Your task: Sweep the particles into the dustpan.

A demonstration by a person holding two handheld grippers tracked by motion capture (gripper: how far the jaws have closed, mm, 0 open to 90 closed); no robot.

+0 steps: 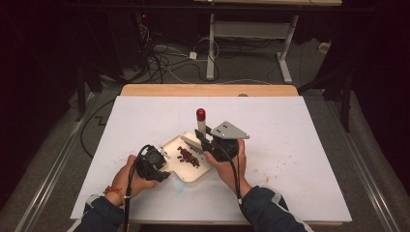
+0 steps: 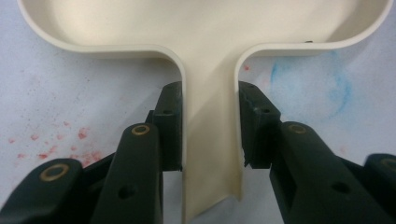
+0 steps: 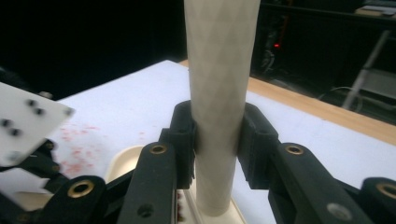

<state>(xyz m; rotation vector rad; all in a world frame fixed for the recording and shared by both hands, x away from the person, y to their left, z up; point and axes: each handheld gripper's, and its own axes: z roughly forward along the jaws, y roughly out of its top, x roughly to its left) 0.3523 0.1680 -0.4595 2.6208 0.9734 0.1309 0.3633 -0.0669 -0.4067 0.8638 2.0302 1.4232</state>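
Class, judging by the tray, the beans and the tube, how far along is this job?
Done: dark red beans lie in the cream plastic tray. In hand: left gripper clamps the tray's spout; right gripper clamps the white red-capped tube upright. Left: seemingly pouring beans into the tube.

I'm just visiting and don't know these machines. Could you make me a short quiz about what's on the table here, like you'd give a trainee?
1. True or false: the left gripper is clamped on the handle of the cream tray.
2. What does the right gripper hold? A) a spoon B) an upright pale tube with a red top C) nothing
3. What lies loose inside the tray?

Key:
1. True; its pads press the handle from both sides.
2. B; the tube stands upright at the tray's far edge.
3. Small dark red pieces, perhaps beans; too small to tell.
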